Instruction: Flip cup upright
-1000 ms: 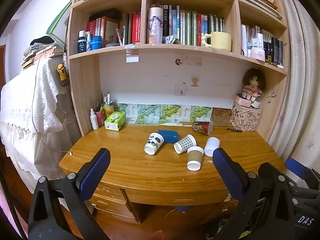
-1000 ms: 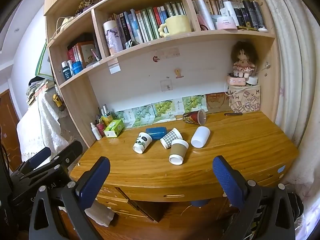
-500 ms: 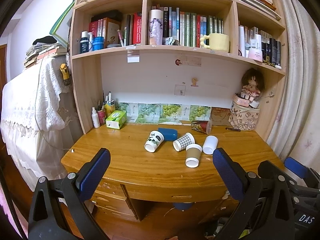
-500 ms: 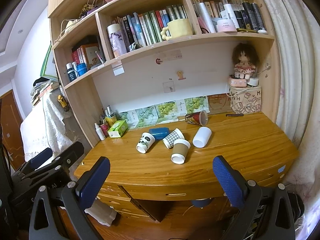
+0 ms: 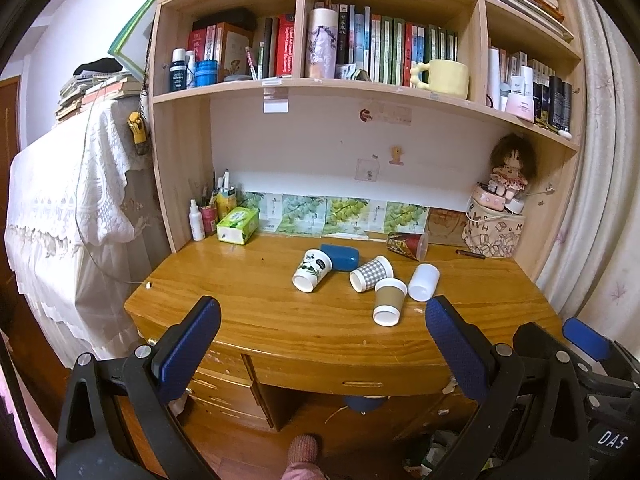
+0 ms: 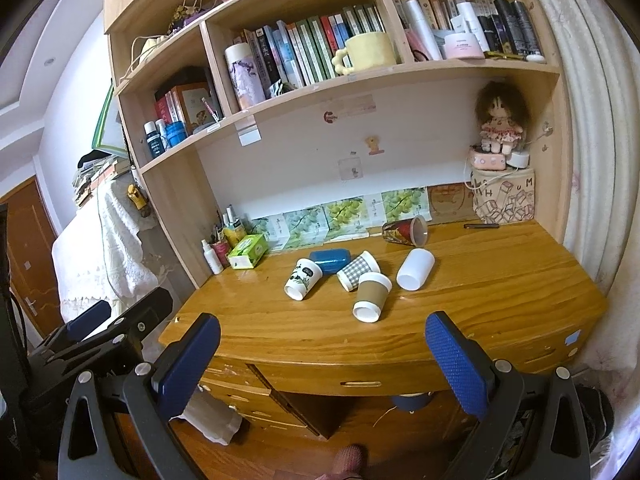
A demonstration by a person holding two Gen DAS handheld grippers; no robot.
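1. The left gripper (image 5: 320,332) was seen with its blue pads spread wide and nothing between them, held off the desk's (image 5: 280,320) front edge.
2. The right gripper (image 6: 322,344) was likewise spread wide and empty, also short of the front edge; the left gripper (image 6: 100,332) was noted at its lower left.
3. Six cups were recorded lying on their sides near the middle of the desk (image 6: 500,292): a leaf-print cup (image 5: 312,270), a blue cup (image 5: 339,257) just behind it, a checked cup (image 5: 371,274), a brown cup (image 5: 389,301), a white cup (image 5: 424,282) and a red cup (image 5: 407,244) farthest back.
4. The brown cup (image 6: 372,297) was noted nearest the front, touching the checked cup (image 6: 357,271), its mouth turned toward the front edge.
5. A broad strip of bare wood was observed between the cups and the curved front edge.
6. A green tissue box (image 5: 237,231) was logged at the back left, well apart from the cups; a printed box (image 5: 493,233) with a doll (image 5: 511,170) on top stood at the back right.
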